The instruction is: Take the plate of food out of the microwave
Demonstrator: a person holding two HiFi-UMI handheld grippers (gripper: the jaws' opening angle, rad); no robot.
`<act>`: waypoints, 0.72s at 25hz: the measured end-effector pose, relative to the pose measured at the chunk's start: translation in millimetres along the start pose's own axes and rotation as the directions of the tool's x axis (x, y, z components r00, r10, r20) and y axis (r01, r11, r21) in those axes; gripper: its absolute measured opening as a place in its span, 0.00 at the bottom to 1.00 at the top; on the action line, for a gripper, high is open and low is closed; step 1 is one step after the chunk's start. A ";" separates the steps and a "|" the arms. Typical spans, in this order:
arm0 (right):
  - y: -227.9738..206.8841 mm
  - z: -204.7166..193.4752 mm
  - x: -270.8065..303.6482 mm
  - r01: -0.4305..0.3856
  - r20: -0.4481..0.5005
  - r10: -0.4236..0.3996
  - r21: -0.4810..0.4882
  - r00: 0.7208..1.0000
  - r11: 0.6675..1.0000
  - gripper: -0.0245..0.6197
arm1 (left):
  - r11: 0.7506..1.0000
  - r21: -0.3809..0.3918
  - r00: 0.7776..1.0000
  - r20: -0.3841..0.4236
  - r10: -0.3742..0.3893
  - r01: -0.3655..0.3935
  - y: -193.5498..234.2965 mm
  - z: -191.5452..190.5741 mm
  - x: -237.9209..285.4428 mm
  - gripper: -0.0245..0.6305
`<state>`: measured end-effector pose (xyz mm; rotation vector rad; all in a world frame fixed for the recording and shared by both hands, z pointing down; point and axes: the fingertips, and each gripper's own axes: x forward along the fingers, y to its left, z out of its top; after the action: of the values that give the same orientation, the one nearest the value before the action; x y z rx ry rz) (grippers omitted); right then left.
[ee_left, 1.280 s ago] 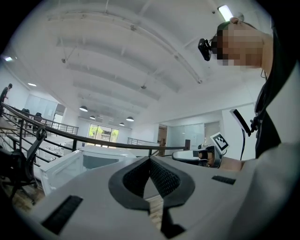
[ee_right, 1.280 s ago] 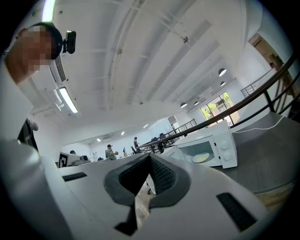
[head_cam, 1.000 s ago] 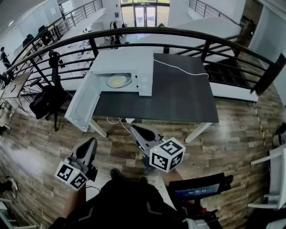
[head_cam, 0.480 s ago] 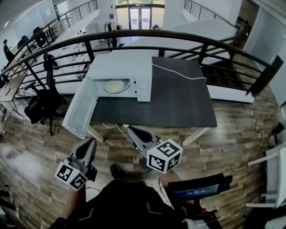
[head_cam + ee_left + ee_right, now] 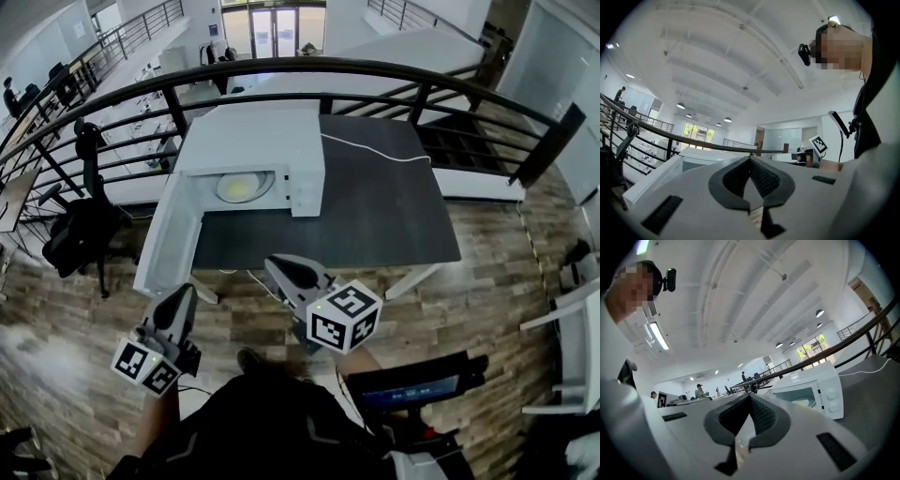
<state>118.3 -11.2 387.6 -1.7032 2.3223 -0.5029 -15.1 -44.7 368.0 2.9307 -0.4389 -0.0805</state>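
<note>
Plate of food [image 5: 241,187] was not yet within reach. Nearest, the left gripper [image 5: 181,298] and right gripper [image 5: 279,270] were both empty, jaws pressed together, held level short of the table [image 5: 375,225], probably because nothing needed gripping yet. Beyond, the door [image 5: 169,239] of the microwave [image 5: 253,141] hung open to the left, leaving the plate exposed inside the cavity at the table's far left.
</note>
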 end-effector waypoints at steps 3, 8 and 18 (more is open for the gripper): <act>1.0 1.5 19.7 0.012 0.000 -0.012 0.001 1.000 1.000 0.02 | 1.000 -0.009 1.000 -0.009 -0.015 0.015 20.8 3.0 2.0 0.04; -0.3 2.0 56.2 0.027 -0.006 -0.027 -0.003 1.000 1.000 0.02 | 0.999 -0.023 0.999 0.004 -0.043 0.043 56.3 13.0 8.8 0.04; -5.2 4.2 123.0 0.082 -0.005 -0.082 0.000 0.997 0.997 0.02 | 0.991 -0.039 0.992 0.017 -0.126 0.126 109.9 33.5 24.8 0.04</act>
<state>86.8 -130.3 389.0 -1.8049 2.2632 -0.5230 -25.5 -160.9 354.5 2.9170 -0.2506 -0.1257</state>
